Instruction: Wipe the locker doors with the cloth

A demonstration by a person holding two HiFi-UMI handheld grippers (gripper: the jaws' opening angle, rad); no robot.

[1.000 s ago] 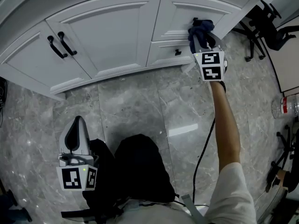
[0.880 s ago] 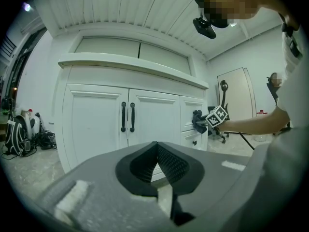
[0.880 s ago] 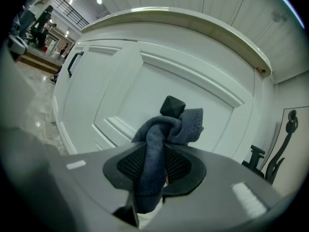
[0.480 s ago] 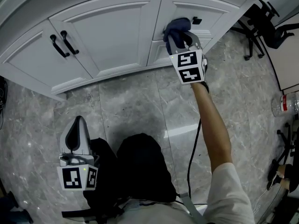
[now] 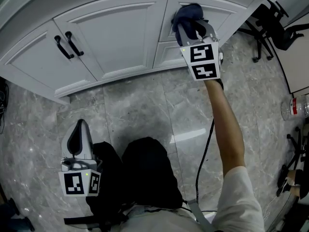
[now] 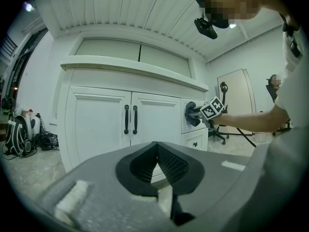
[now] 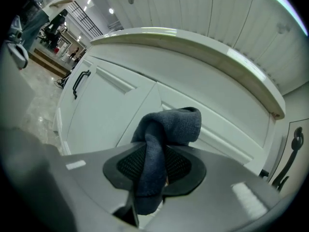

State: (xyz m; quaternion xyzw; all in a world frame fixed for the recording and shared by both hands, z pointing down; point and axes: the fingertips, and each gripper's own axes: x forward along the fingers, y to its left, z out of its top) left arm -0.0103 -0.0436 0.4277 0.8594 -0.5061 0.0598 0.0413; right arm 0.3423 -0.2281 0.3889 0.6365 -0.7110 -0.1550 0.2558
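Observation:
The white locker (image 5: 111, 37) has two doors with black handles (image 5: 72, 43) and drawer fronts to their right. My right gripper (image 5: 192, 29) is shut on a dark blue cloth (image 5: 186, 14), which it presses against the upper drawer front (image 5: 219, 8). In the right gripper view the cloth (image 7: 171, 124) is bunched between the jaws of the right gripper (image 7: 161, 166) and sticks out ahead of them. My left gripper (image 5: 80, 129) hangs low over the floor, away from the locker, shut with nothing in it. From the left gripper view the left gripper (image 6: 157, 146) faces the doors (image 6: 104, 124) and the cloth (image 6: 190, 114).
Grey marble floor (image 5: 135, 105) runs up to the locker's base. Black office chairs (image 5: 273, 25) stand at the right, a plastic bottle (image 5: 292, 110) farther down. A black cable (image 5: 205, 153) trails beside my right arm. Bags (image 6: 19, 137) sit by the wall at the left.
My right gripper has carried the cloth leftward along the upper drawer front, then a little upward. The left gripper has stayed where it was.

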